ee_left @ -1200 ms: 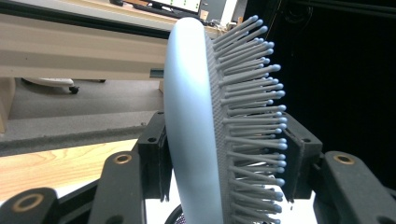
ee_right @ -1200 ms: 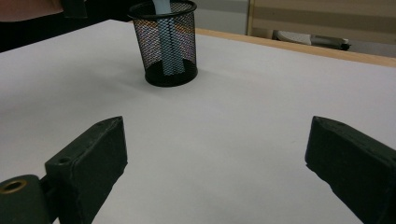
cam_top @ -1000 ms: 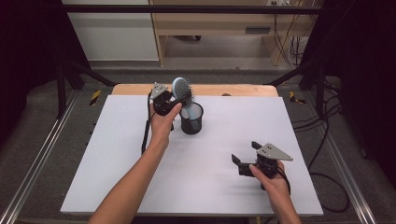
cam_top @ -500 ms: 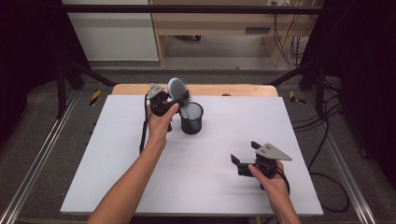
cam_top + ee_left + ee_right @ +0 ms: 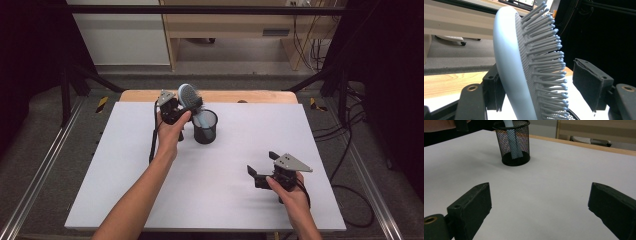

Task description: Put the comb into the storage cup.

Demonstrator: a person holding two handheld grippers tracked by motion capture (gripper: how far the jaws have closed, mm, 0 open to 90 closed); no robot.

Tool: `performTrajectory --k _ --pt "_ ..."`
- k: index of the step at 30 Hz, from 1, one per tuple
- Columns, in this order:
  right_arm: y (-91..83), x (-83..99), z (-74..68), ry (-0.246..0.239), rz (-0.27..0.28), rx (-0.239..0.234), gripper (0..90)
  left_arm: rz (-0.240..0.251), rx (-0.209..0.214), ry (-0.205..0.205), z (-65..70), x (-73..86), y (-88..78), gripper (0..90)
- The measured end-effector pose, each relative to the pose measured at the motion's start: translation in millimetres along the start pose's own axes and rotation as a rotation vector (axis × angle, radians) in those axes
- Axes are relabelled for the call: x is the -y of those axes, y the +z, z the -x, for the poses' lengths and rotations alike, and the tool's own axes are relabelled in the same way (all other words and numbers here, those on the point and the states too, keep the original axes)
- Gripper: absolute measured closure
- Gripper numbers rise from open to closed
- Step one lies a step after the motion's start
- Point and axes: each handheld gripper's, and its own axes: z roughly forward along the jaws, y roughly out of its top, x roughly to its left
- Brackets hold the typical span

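A pale blue hairbrush [image 5: 188, 96] stands handle-down in a black mesh cup [image 5: 205, 127] near the table's far edge. Its head leans left out of the cup. My left gripper [image 5: 181, 105] is level with the head, and the head [image 5: 509, 62] sits between its jaws. These jaws have just been opening. The right pad [image 5: 589, 80] stands apart from the bristles, and the brush's back lies close to the left jaw. My right gripper [image 5: 263, 164] rests low at the front right, open and empty, facing the cup [image 5: 512, 142] and the handle [image 5: 511, 143] in it.
The white table top [image 5: 225, 200] has a wooden strip [image 5: 250, 96] along its far edge. Metal rails run down both sides, and cables [image 5: 345, 150] lie on the floor to the right.
The brush head has tipped slightly to the left, toward the left hand. Both hands have kept their places.
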Motion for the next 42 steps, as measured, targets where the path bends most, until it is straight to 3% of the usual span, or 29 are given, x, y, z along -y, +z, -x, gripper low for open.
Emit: performTrajectory --k 42 --pt "-0.3 0.0 -0.4 -0.008 -0.001 -0.003 5.1 -0.014 -0.016 -0.021 -8.1 3.6 -1.7 25.6"
